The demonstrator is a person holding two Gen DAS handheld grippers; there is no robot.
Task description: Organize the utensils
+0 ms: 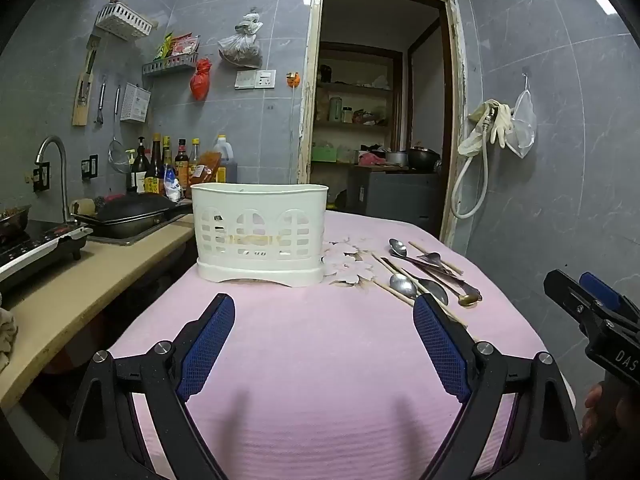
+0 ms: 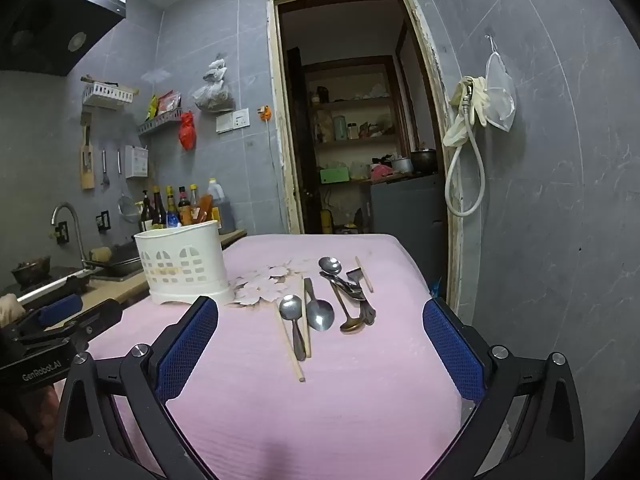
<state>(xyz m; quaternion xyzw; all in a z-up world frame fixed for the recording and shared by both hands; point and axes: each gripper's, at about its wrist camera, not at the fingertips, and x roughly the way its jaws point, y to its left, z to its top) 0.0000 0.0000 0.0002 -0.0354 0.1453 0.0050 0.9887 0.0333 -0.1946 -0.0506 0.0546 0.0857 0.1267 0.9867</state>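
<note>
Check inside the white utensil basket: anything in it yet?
Cannot confirm. The white utensil basket stands upright; both cameras sit below its rim, so the interior is hidden. Through the wall cutouts nothing clear shows. Spoons and chopsticks lie on the pink cloth.

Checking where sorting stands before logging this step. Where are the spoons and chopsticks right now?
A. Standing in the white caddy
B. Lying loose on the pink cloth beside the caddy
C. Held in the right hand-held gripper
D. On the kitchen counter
B: the spoons and chopsticks lie loose on the pink cloth, right of the white caddy; both grippers are open and hold nothing.
</note>
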